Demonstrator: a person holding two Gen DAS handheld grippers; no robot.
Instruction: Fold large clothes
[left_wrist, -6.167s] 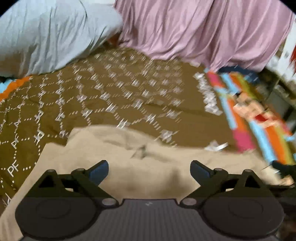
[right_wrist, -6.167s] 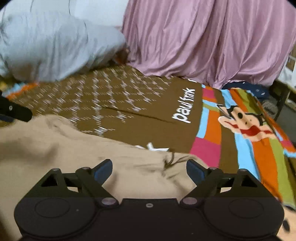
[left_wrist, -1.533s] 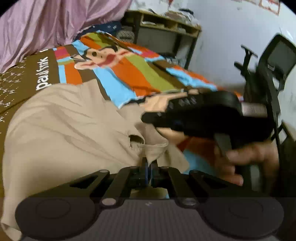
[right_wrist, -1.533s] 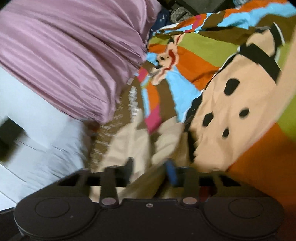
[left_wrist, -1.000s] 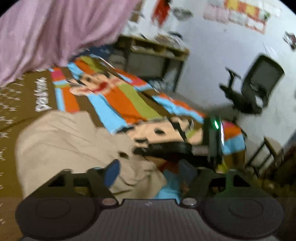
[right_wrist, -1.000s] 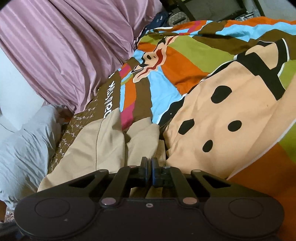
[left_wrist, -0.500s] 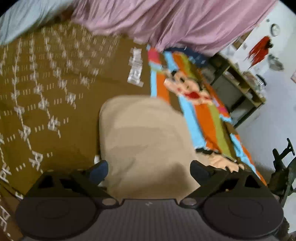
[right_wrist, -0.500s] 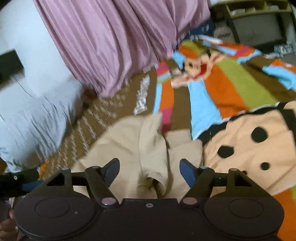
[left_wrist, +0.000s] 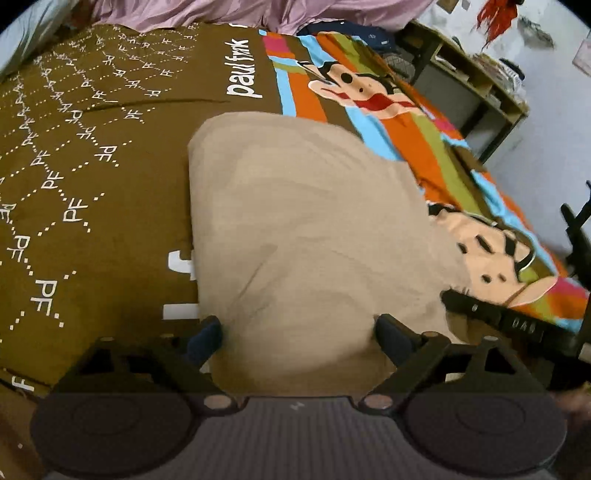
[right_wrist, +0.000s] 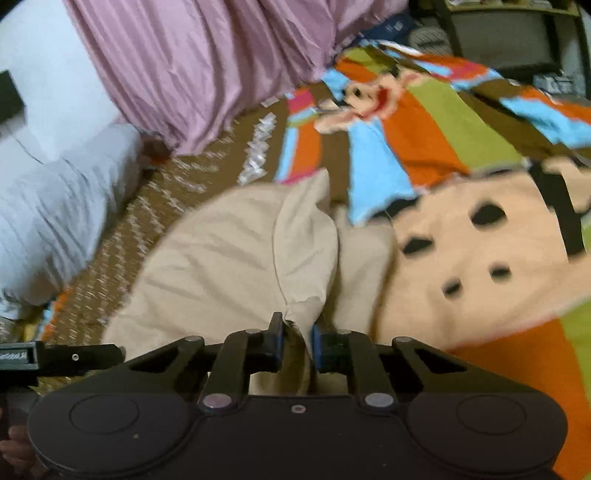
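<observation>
The left gripper (left_wrist: 297, 334) hovers with its 2 fingers spread wide over the near edge of the large beige cloth garment (left_wrist: 306, 229), which lies folded on the brown and multicoloured striped cartoon bedspread (left_wrist: 92, 155). The right gripper (right_wrist: 297, 339) has its 2 fingers drawn close, pinching a bunched fold of the garment (right_wrist: 240, 258) between them. A pink curtain (right_wrist: 207, 62) hangs beyond the fingers.

I see beige garment (left_wrist: 314, 229): matt soft cloth. Bedspread (left_wrist: 92, 155): matt printed fabric. Pink curtain (right_wrist: 207, 62): slight satin sheen. My right gripper (right_wrist: 297, 341): matt black plastic.
</observation>
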